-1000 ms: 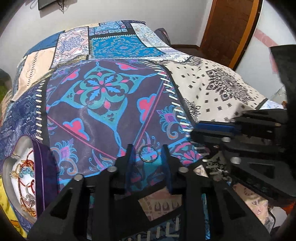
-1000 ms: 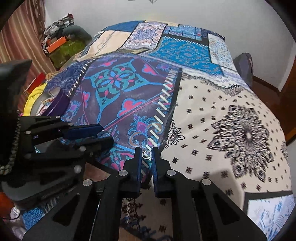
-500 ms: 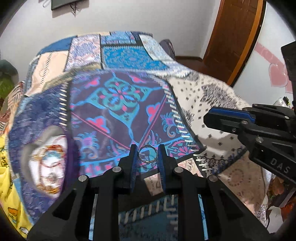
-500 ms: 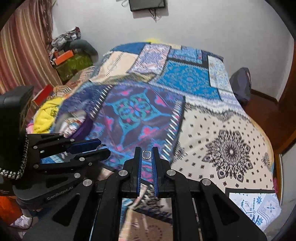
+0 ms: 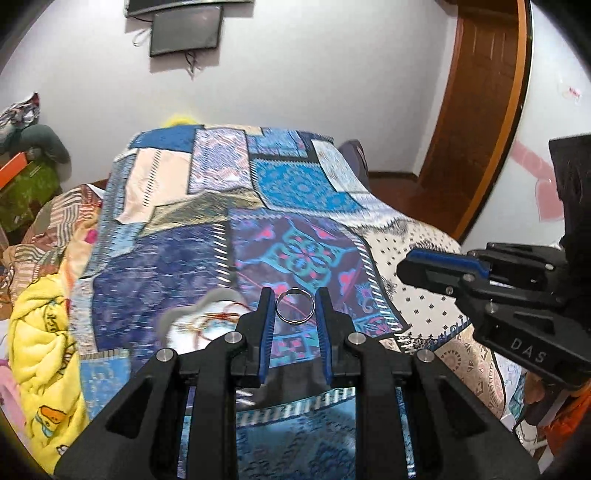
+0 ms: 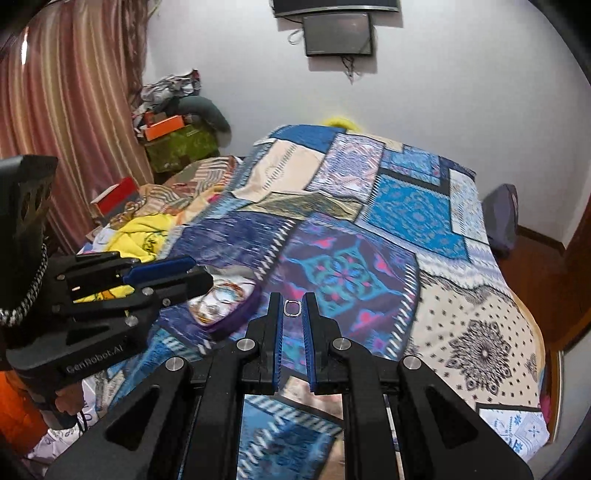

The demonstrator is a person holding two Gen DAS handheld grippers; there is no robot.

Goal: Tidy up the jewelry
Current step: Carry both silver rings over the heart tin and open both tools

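Both grippers raised; left gripper [image 5: 295,295] pinches ring [image 5: 295,305].

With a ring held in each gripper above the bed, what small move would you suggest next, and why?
Probably swing the left gripper left and down toward the heart-shaped jewelry box. Its silver ring is pinched between the jaws, and the open box lies just left of it on the quilt.

Jewelry box [image 6: 221,306] on the bedspread [image 6: 406,221] — left of the ring [image 6: 293,307], blanket [image 6: 144,236] further left, screen [image 6: 338,33] on wall behind
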